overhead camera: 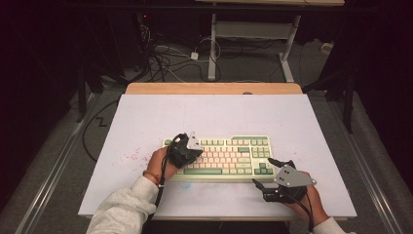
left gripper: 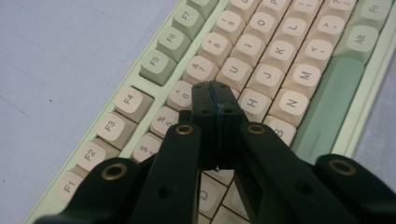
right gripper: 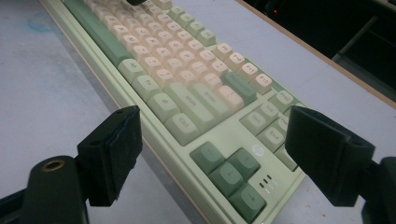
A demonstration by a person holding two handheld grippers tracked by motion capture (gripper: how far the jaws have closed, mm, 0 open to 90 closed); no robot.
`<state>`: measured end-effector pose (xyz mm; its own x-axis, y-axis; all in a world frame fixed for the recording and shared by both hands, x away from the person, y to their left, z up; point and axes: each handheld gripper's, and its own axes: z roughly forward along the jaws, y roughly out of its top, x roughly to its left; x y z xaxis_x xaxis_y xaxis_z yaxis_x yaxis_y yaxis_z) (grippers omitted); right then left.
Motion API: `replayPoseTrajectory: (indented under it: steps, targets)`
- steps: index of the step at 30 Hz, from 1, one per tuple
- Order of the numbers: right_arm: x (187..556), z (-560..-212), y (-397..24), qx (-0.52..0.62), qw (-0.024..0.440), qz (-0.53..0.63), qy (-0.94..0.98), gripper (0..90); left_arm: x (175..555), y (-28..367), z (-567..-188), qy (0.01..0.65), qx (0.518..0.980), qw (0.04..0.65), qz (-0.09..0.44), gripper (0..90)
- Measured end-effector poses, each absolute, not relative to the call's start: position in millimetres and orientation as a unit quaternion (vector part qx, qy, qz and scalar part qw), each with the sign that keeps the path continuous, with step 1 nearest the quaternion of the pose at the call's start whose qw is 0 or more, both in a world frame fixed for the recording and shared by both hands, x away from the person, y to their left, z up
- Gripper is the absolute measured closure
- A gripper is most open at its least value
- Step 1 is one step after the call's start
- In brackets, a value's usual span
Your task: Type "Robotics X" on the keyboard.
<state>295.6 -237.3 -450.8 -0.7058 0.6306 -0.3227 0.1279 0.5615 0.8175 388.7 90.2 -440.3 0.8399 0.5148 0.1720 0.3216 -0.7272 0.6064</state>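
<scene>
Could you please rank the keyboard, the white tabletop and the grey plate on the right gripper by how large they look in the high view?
1. white tabletop, by far the largest.
2. keyboard.
3. grey plate on the right gripper, smallest, though it sits slightly nearer the camera.

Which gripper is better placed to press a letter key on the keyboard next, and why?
Left. The left gripper has its jaws shut into one tip right over the keyboard. The right gripper, jaws open, sits beside the arrow-key end.
</scene>
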Motion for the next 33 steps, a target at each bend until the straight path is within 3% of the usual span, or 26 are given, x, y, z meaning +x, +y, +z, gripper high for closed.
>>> replayPoseTrajectory:
  steps: [15,33]
  targets:
    - [296,-453,-236,0.226,0.304,0.402,0.833,19.9,391,86,-445,0.216,0.925,0.268,0.164,87.6]
    - [296,-451,-236,0.226,0.305,0.404,0.832,20.0,382,100,-430,0.217,0.904,0.318,0.186,87.3]
